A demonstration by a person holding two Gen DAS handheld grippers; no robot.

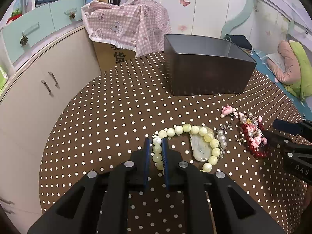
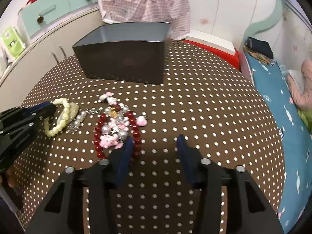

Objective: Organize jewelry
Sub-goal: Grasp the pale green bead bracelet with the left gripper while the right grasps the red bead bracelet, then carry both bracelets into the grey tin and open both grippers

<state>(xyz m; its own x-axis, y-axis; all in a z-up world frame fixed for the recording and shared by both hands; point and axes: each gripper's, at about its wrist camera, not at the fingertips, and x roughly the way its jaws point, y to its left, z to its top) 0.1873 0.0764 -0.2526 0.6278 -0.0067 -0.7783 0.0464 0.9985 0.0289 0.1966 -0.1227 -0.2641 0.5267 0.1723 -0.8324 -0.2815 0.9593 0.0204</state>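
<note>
R gripper (image 2: 155, 143) open, left finger over red bracelet (image 2: 99, 134), maybe touching, grey box (image 2: 124, 62) beyond

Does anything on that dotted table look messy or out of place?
Yes: the jewelry lies loose on the tablecloth, none visibly in the dark box. The red bead bracelet is tangled in a heap with pink charms and pearls. The left tool grips the pale green bead bracelet; the right tool is open.

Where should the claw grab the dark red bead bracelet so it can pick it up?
Grab the red bead bracelet at the bare stretch of its near-left edge, coming straight down from above. It lies flat on the dotted tablecloth, so one finger would go inside the loop and one outside. The pink charms piled in its middle would probably get in the way elsewhere.
</note>
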